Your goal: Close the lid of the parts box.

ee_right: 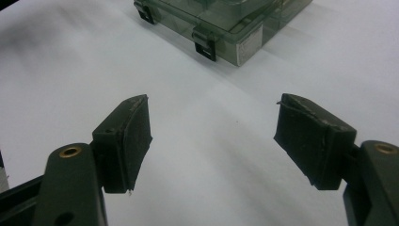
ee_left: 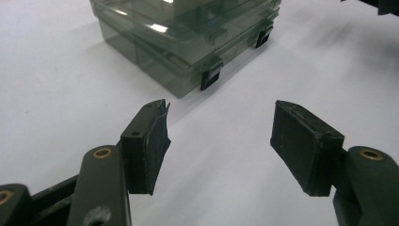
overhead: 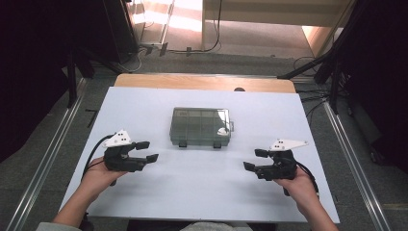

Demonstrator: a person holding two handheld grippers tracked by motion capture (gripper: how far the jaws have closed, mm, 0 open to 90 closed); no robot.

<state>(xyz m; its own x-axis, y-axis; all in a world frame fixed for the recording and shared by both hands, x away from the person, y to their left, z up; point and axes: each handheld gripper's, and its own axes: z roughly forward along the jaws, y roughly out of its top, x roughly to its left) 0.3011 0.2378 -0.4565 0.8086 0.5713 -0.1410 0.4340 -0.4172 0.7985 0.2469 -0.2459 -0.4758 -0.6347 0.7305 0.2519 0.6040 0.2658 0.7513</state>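
A clear grey plastic compartment box [overhead: 200,126] with two black latches lies shut in the middle of the white table top [overhead: 144,101]. My left gripper [overhead: 146,151] hovers to its lower left, jaws open and empty, pointing right toward the box. My right gripper [overhead: 255,160] hovers to the box's lower right, also open and empty, pointing left. In the left gripper view the box [ee_left: 188,37] lies ahead of the open gripper [ee_left: 221,141], one latch [ee_left: 210,76] nearest. In the right gripper view the box [ee_right: 221,23] sits beyond the open gripper [ee_right: 214,141], with a white label on its end.
The white sheet covers a wooden table whose far edge [overhead: 202,82] shows behind the box. Metal rails [overhead: 53,144] run along both sides on the grey floor. Cables [overhead: 207,45] and dark stand legs lie beyond the table.
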